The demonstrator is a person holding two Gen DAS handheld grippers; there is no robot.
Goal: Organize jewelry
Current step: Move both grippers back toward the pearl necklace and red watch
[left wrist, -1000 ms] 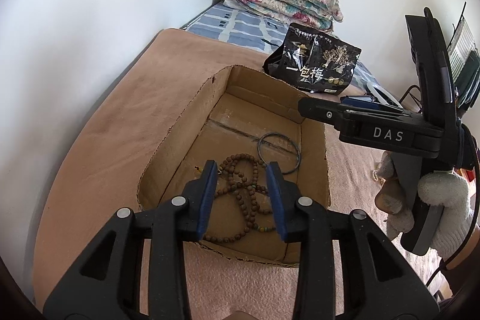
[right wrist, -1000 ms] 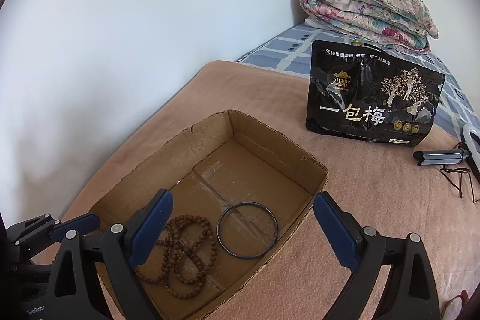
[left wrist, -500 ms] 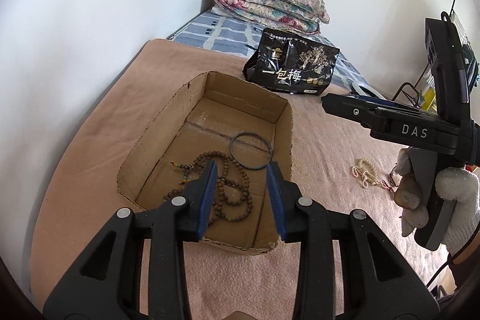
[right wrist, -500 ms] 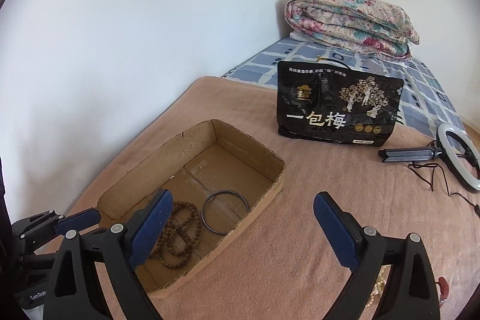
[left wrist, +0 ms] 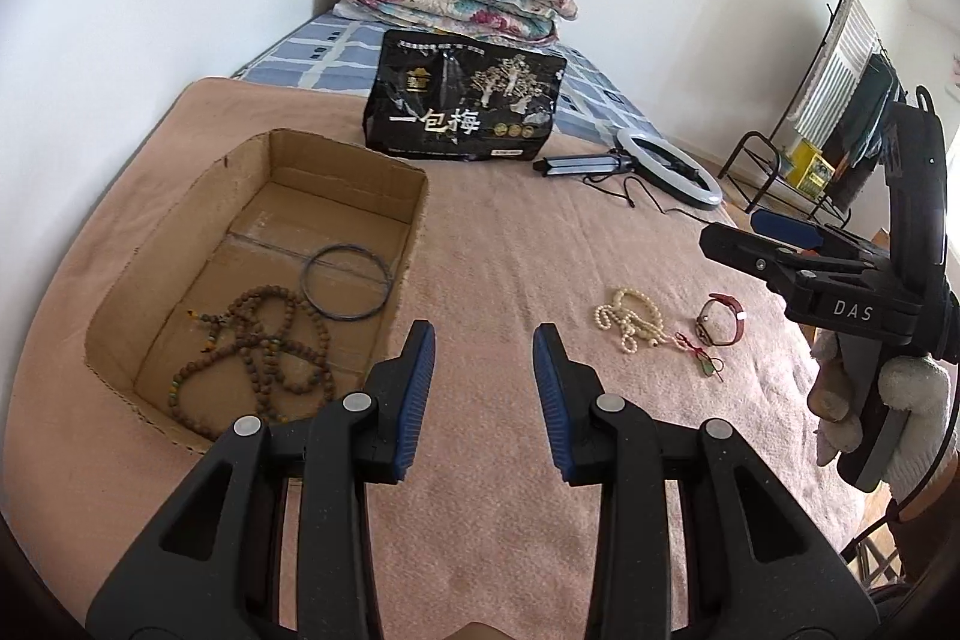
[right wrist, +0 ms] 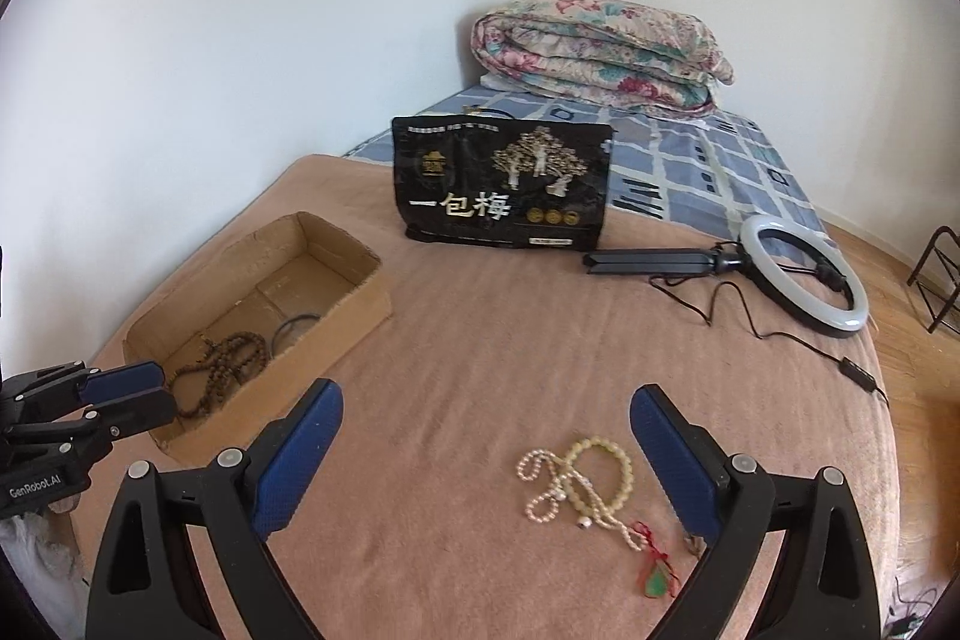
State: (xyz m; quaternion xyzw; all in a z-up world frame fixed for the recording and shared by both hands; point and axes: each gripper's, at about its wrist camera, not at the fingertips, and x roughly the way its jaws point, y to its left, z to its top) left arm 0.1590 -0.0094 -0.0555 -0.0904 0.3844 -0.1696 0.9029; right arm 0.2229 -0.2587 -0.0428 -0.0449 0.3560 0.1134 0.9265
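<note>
Both our grippers, left (left wrist: 483,334) and right (right wrist: 486,400), hang open and empty; pearl strands (right wrist: 576,484) lie under the right.

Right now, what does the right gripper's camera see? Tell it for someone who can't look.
The open right gripper hangs over a cream pearl-and-bead necklace tangle lying on the pink fuzzy blanket. Farther left, a brown cardboard box holds a brown wooden bead string and a dark thin bangle.
</note>
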